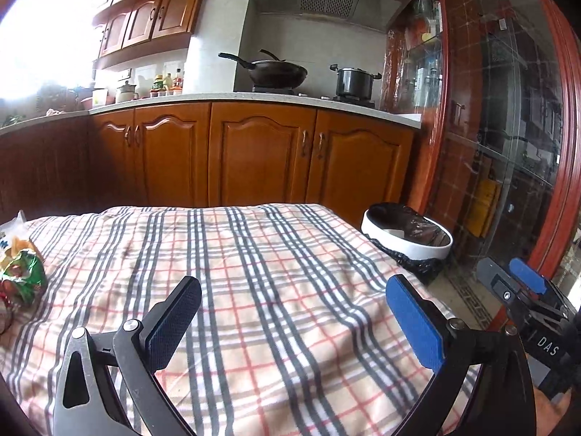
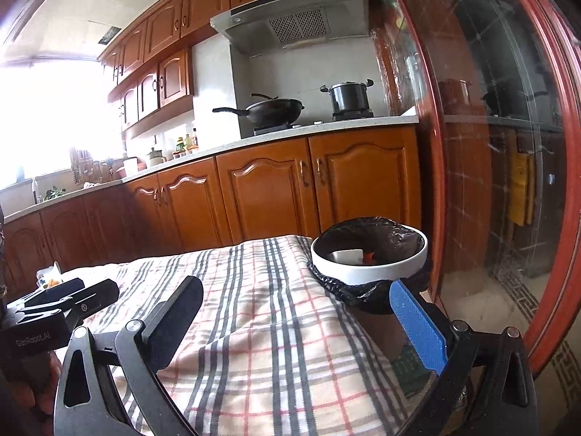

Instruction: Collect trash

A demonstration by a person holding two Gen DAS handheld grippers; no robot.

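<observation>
The left tool (image 1: 294, 321) hangs with its two fingers spread wide, nothing between them, over the plaid cloth (image 1: 236, 272) that covers the surface. The right tool (image 2: 296, 321) is likewise spread wide and empty, above the same cloth near its right edge.

In the left wrist view, a crumpled green and red snack wrapper (image 1: 21, 279) lies on the cloth at about 9 o'clock from the left tool, well apart from it, with a bit of clear plastic (image 1: 14, 221) just beyond it at the cloth's far left edge. The right wrist view shows only a small glimpse of that litter at 9 o'clock, behind the other tool; the wrapper itself cannot be made out there.

The white-rimmed trash bin (image 1: 406, 234), lined with a black bag, stands beside the surface's right corner, at about 2 o'clock from the left tool. The right wrist view looks into the bin (image 2: 370, 270) more closely, at 1 o'clock: a white scrap (image 2: 346, 256) and a small red piece (image 2: 369, 256) lie inside. The left view shows only the white scrap.

Beyond, a wok (image 1: 277, 71) and a pot (image 1: 354, 81) sit on the stove.
</observation>
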